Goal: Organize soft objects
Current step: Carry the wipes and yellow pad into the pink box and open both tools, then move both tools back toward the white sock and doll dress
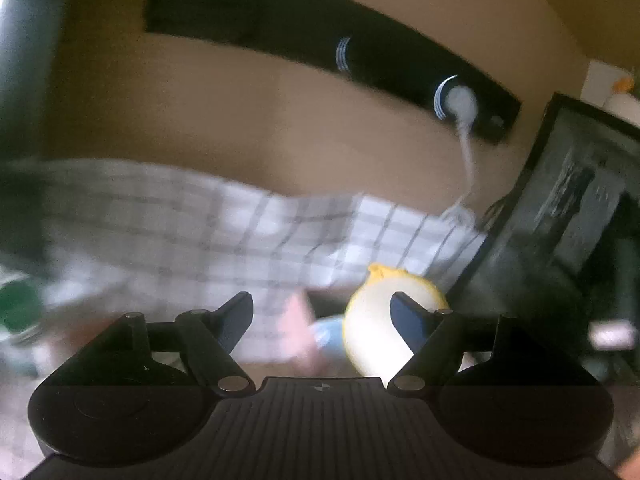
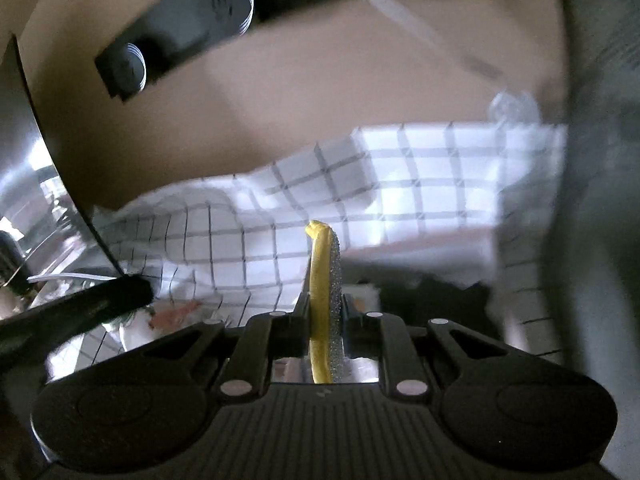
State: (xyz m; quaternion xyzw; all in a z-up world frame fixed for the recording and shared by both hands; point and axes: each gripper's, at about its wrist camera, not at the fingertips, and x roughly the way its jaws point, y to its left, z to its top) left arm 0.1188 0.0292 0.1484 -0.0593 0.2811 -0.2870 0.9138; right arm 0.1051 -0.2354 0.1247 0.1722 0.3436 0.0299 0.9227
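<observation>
The right gripper (image 2: 325, 312) pinches a yellow sponge (image 2: 326, 264) edge-on at centre frame, above the checked cloth (image 2: 420, 184); left gripper (image 1: 322, 308) spread, empty. Carrying step, I'd say: next, lower it somewhere tidy and let go

A long black rail (image 1: 320, 36) is fixed across the tan wall (image 1: 240, 120) and serves as the landmark. On the rail sit round silver-ringed knobs (image 2: 134, 66). A white cord (image 1: 468, 152) hangs down from the rail's right end. Below and right of the rail leans a dark framed panel (image 1: 560, 208). Far below its left end is a blurred green thing (image 1: 18, 308).
</observation>
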